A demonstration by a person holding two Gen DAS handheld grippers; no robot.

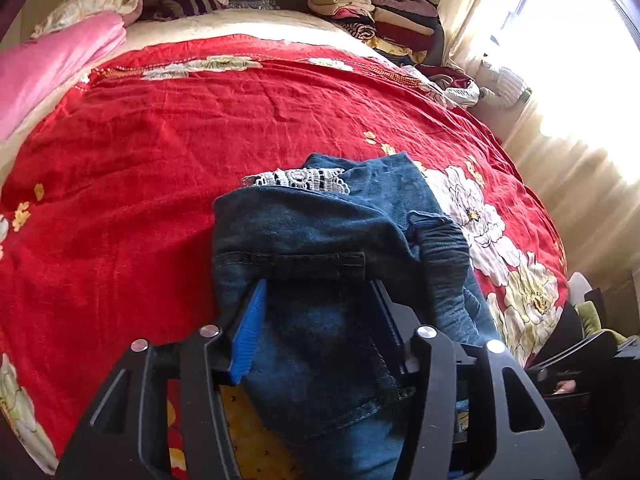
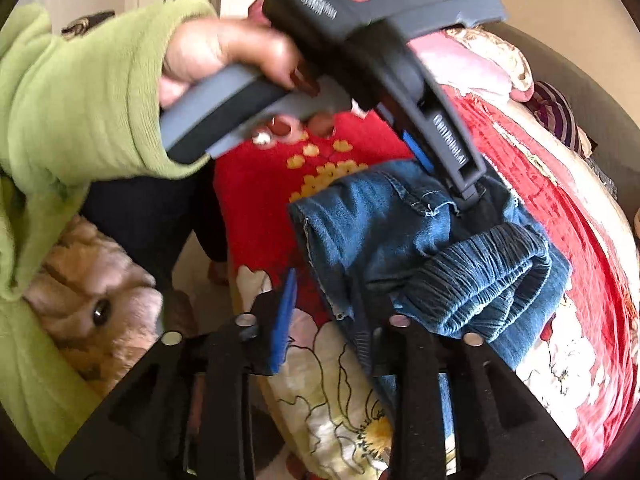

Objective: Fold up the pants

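Folded blue denim pants (image 1: pixel 320 240) lay on the red floral bedspread (image 1: pixel 160 140); left gripper (image 1: pixel 320 304) straddled them with jaws apart, and right gripper (image 2: pixel 324 300) likewise stood apart at their edge.

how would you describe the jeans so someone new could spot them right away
Start at the bed, covered by a red floral bedspread. Near its front edge, under the left gripper, lies a small bundle of blue jeans. It is the only denim on the spread, with a ribbed elastic waistband and a strip of white lace; the other clothes sit in a pile by the headboard.
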